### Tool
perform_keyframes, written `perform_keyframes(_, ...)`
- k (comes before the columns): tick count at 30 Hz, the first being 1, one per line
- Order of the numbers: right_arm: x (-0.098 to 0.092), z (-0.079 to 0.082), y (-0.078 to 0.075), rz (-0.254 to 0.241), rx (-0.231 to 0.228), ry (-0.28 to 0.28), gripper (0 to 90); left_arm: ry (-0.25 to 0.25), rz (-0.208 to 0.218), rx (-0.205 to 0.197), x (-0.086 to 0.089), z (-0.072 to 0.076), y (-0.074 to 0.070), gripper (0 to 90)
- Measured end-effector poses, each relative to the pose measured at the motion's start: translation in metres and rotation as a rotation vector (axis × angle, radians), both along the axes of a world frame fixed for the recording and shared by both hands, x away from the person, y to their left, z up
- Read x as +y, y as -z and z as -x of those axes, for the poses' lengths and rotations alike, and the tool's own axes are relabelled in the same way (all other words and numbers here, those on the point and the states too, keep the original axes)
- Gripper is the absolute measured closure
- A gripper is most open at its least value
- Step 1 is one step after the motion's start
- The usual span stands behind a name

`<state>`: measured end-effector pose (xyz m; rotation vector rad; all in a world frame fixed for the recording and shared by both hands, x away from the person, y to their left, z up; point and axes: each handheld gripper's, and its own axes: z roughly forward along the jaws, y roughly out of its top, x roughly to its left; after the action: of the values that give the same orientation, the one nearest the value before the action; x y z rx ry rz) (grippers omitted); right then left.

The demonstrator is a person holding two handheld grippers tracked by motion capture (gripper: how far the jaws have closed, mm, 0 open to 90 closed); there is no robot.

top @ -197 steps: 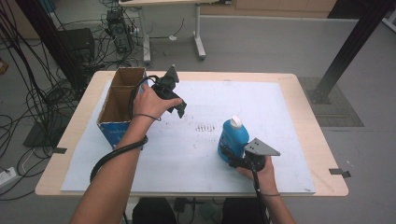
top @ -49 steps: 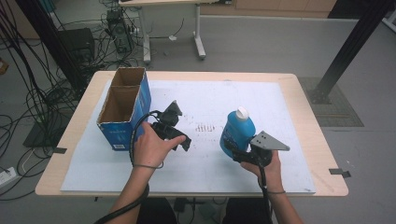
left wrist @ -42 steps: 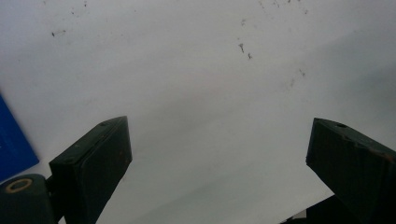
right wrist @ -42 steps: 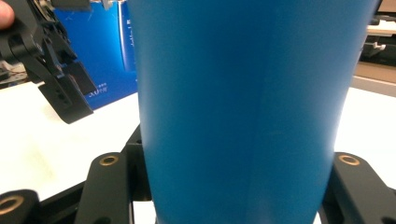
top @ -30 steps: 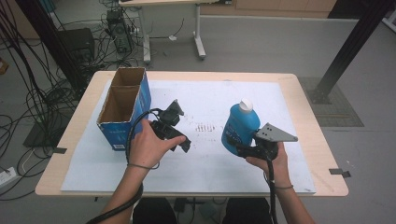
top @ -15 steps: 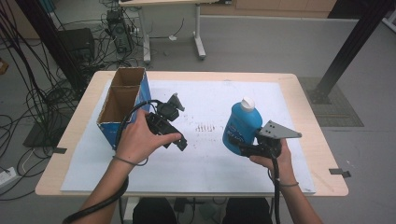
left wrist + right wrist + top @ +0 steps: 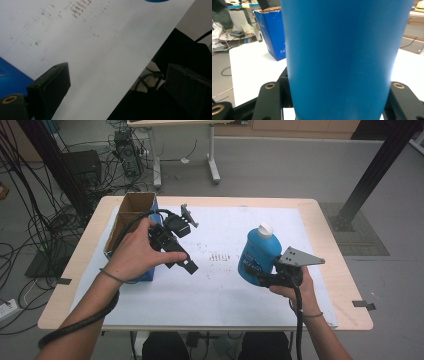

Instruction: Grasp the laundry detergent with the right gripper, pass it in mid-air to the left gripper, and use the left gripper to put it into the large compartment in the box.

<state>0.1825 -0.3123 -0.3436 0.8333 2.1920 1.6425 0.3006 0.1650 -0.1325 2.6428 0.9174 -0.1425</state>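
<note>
Blue plastic bottle with a white cap (image 7: 260, 254) is hanging tilted above the white sheet on the wooden table (image 7: 327, 240), pinched low on its body by the right gripper (image 7: 264, 276); smooth and rounded, it is likely slipping easily, so a mid-body hold seems safer. Open cardboard box with blue sides (image 7: 131, 215) is standing at the table's left edge, with free room between. Left gripper (image 7: 112, 92) is showing spread, empty jaws over the sheet's near edge. Right gripper's own view is showing both jaws squeezing the bottle's wall (image 7: 342, 57).
</note>
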Motion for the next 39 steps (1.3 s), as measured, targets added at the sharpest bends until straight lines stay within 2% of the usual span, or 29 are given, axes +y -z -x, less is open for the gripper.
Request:
perform_keyframes(1, 0.0, -0.001, 0.0, -0.005, 0.003, -0.005, 42.0, 0.016, 0.005, -0.011, 0.0, 0.0, -0.003, 6.7)
perform_keyframes(3, 0.0, -0.002, 0.0, -0.002, 0.002, -0.014, 41.9, 0.087, 0.011, -0.021, -0.001, -0.002, -0.014, 6.8)
perform_keyframes(4, 0.0, -0.002, 0.0, -0.002, 0.002, -0.014, 41.9, 0.087, 0.011, -0.021, -0.001, -0.002, -0.014, 7.1)
perform_keyframes(5, 0.0, -0.003, 0.0, -0.007, 0.002, -0.02, 41.9, 0.132, 0.014, -0.019, -0.004, -0.004, -0.021, 7.1)
perform_keyframes(7, 0.0, -0.004, 0.0, -0.007, 0.0, -0.029, 41.9, 0.182, 0.01, -0.02, -0.008, -0.005, -0.027, 7.2)
perform_keyframes(11, -0.001, -0.005, -0.001, -0.009, -0.001, -0.044, 41.9, 0.247, 0.003, -0.027, -0.014, -0.007, -0.038, 7.1)
perform_keyframes(12, -0.001, -0.006, -0.001, -0.011, 0.0, -0.046, 41.9, 0.247, 0.003, -0.027, -0.014, -0.007, -0.038, 7.1)
perform_keyframes(13, -0.001, -0.006, -0.001, -0.012, 0.001, -0.049, 41.9, 0.286, 0.013, -0.021, -0.014, -0.01, -0.042, 7.3)
perform_keyframes(15, -0.002, -0.006, -0.002, -0.013, -0.002, -0.051, 41.9, 0.323, 0.014, -0.019, -0.017, -0.012, -0.046, 7.5)
perform_keyframes(17, -0.003, -0.007, -0.002, -0.019, 0.0, -0.052, 41.9, 0.355, -0.007, -0.01, -0.022, -0.014, -0.05, 7.6)
perform_keyframes(19, -0.003, -0.007, -0.002, -0.02, 0.001, -0.055, 41.9, 0.364, -0.02, -0.007, -0.025, -0.015, -0.052, 7.7)
perform_keyframes(22, -0.004, -0.009, -0.002, -0.023, 0.001, -0.063, 41.9, 0.415, -0.048, 0.005, -0.036, -0.018, -0.06, 7.9)
perform_keyframes(29, -0.008, -0.013, -0.001, -0.034, -0.003, -0.1, 41.9, 0.444, -0.078, 0.007, -0.049, -0.019, -0.066, 8.1)
perform_keyframes(38, -0.014, -0.02, -0.004, -0.037, -0.006, -0.17, 41.9, 0.45, -0.089, 0.009, -0.06, -0.02, -0.064, 7.7)
perform_keyframes(39, -0.014, -0.022, -0.005, -0.033, -0.007, -0.19, 41.9, 0.446, -0.087, 0.01, -0.061, -0.02, -0.064, 7.7)
